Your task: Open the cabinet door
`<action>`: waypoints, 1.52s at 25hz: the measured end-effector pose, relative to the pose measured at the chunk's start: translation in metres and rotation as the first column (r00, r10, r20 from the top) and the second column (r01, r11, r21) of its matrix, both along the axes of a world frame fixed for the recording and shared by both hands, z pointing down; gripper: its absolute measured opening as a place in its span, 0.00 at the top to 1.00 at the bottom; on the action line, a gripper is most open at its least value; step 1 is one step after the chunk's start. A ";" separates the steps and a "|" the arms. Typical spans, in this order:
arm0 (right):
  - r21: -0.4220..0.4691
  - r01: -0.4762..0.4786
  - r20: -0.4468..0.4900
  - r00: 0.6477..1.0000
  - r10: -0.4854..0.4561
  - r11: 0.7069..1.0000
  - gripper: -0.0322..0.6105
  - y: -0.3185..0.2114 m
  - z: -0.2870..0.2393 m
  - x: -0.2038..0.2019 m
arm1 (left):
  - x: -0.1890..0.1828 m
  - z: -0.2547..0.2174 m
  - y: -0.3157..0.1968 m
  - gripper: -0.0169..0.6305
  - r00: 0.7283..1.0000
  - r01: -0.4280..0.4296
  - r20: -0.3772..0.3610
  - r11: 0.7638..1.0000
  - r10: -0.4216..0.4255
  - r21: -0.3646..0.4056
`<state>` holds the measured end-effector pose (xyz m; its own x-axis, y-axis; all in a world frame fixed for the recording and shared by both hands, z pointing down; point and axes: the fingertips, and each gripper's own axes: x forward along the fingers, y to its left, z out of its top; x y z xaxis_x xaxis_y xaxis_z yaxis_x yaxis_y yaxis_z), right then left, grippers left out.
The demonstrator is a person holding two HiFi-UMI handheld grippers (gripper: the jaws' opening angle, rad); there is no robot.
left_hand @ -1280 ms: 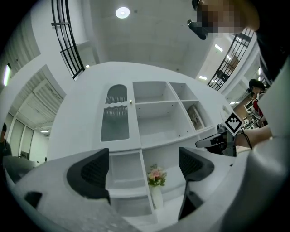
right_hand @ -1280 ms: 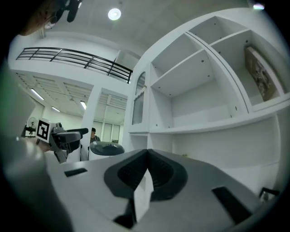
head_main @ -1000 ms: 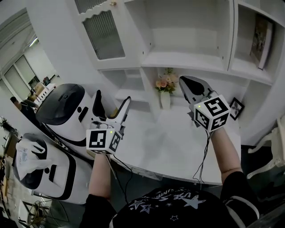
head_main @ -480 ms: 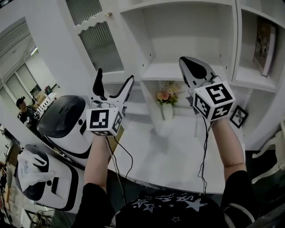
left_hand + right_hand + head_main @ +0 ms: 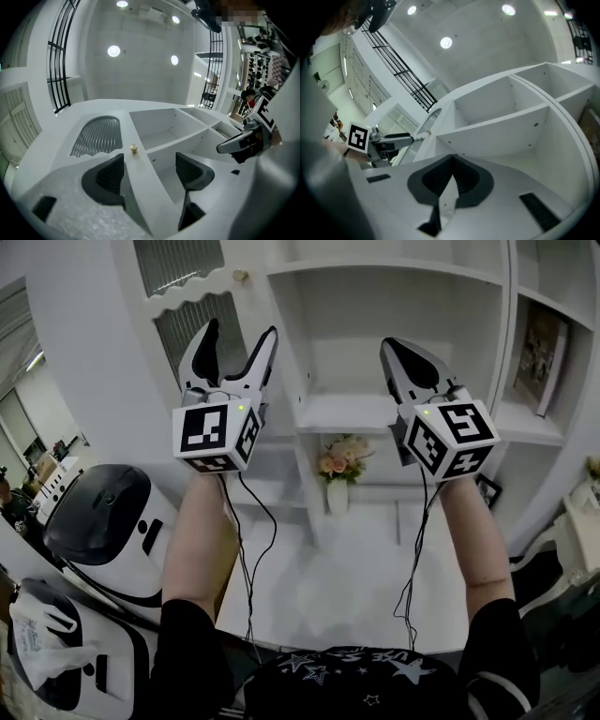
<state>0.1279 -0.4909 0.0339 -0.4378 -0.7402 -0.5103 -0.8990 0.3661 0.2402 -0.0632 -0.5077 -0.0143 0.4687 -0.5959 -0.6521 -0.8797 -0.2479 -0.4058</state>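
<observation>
The white cabinet door [image 5: 183, 296] with a ribbed glass pane stands shut at the upper left, a small brass knob [image 5: 241, 276] at its right edge. My left gripper [image 5: 240, 329] is raised just below the knob, its jaws open and closing with nothing between them. In the left gripper view the knob [image 5: 134, 149] sits a short way ahead of the gripper [image 5: 150, 165], near the left pad [image 5: 110, 176]. My right gripper [image 5: 392, 345] is shut and empty, held up in front of the open shelves. The right gripper view [image 5: 451, 174] looks into a shelf bay, with the left gripper [image 5: 393, 138] off to its left.
Open white shelves [image 5: 375, 413] fill the middle and right. A vase of flowers [image 5: 337, 470] and a small picture frame [image 5: 487, 488] stand on the desk [image 5: 347, 568] below. A book [image 5: 534, 343] leans on the right shelf. White rounded machines [image 5: 98, 521] stand at the lower left.
Both grippers have risen from over the desk to the cabinet. The left one now reaches up beside the door's knob, and its jaws stand a little narrower.
</observation>
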 end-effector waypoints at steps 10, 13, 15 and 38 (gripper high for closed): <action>0.052 -0.049 0.000 0.999 0.049 0.997 0.94 -0.018 -0.035 -0.005 | 0.005 -0.057 -0.043 0.62 0.999 0.044 0.001 0.998 -0.044 0.039; 0.050 -0.058 -0.008 0.998 0.059 0.997 0.94 -0.024 -0.034 -0.004 | 0.005 -0.064 -0.047 0.66 1.000 0.022 -0.015 0.999 -0.022 0.044; 0.048 -0.060 -0.023 0.998 0.061 0.997 0.94 -0.027 -0.032 -0.005 | 0.006 -0.068 -0.050 0.67 0.999 0.017 -0.028 0.999 -0.015 0.043; 0.030 -0.077 0.006 0.997 0.077 0.997 0.94 0.004 -0.008 0.033 | 0.003 -0.084 -0.059 0.83 0.982 -0.035 -0.188 0.999 0.031 -0.021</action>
